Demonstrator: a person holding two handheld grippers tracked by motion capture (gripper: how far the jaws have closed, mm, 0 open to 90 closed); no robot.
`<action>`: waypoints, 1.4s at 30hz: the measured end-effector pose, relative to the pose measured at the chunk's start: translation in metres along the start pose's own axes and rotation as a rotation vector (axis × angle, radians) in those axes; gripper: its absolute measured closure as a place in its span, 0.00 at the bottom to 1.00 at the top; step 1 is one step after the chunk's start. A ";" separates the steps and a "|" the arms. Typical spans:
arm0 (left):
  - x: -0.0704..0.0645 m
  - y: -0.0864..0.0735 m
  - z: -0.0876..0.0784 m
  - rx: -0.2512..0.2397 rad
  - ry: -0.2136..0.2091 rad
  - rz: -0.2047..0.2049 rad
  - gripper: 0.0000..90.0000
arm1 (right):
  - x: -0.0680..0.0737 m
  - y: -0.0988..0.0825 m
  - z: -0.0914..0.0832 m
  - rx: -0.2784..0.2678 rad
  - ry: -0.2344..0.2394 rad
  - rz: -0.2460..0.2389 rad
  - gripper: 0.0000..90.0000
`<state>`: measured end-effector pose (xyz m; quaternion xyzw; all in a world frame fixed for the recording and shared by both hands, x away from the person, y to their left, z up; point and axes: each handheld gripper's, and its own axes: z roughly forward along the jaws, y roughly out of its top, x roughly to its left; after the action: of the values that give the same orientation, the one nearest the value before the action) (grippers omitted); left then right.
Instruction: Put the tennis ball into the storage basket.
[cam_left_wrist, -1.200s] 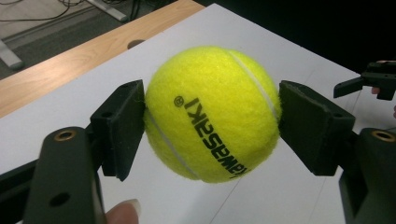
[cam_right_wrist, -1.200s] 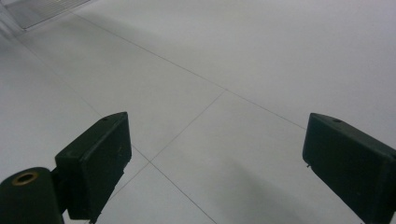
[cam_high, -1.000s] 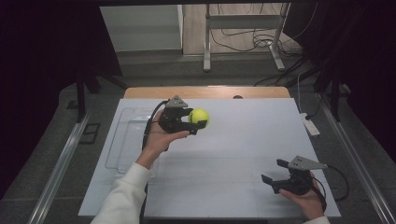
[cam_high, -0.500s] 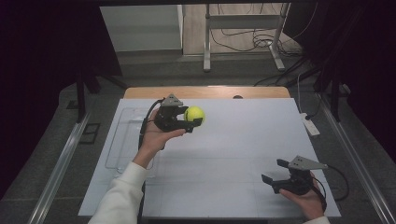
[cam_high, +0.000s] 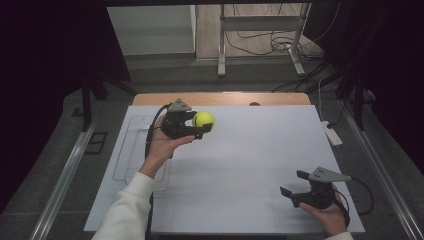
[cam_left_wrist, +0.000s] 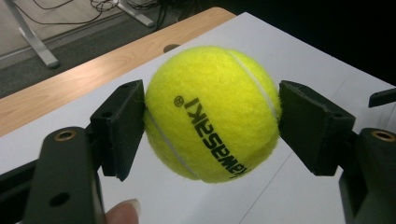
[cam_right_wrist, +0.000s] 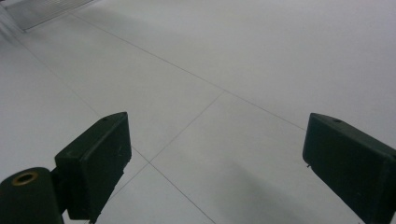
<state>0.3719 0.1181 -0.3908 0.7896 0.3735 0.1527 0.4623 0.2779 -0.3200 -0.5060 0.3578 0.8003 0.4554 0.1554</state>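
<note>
left gripper pinches ball, above table's far-left part | right gripper jaws spread, near-right corner

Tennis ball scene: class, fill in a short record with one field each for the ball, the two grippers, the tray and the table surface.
ball: yellow tennis ball, black lettering, held above the table
left gripper: left gripper shut on the ball, a jaw on each side
right gripper: right gripper open, nothing between its jaws, low at the near right
tray: clear tray at the table's left edge
surface: white sheet with thin lines
</note>
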 end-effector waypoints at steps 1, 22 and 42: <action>0.001 0.000 -0.001 -0.003 0.003 -0.002 0.30 | 0.000 0.000 0.000 0.000 0.000 0.000 0.09; 0.014 -0.003 -0.006 -0.018 0.045 -0.028 0.30 | 0.000 0.000 0.000 0.001 -0.003 -0.001 0.09; 0.027 -0.008 -0.012 -0.021 0.084 -0.055 0.30 | 0.000 0.000 0.000 0.000 -0.006 0.000 0.09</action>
<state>0.3799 0.1477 -0.3942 0.7670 0.4126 0.1767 0.4586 0.2779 -0.3200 -0.5058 0.3592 0.7998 0.4544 0.1575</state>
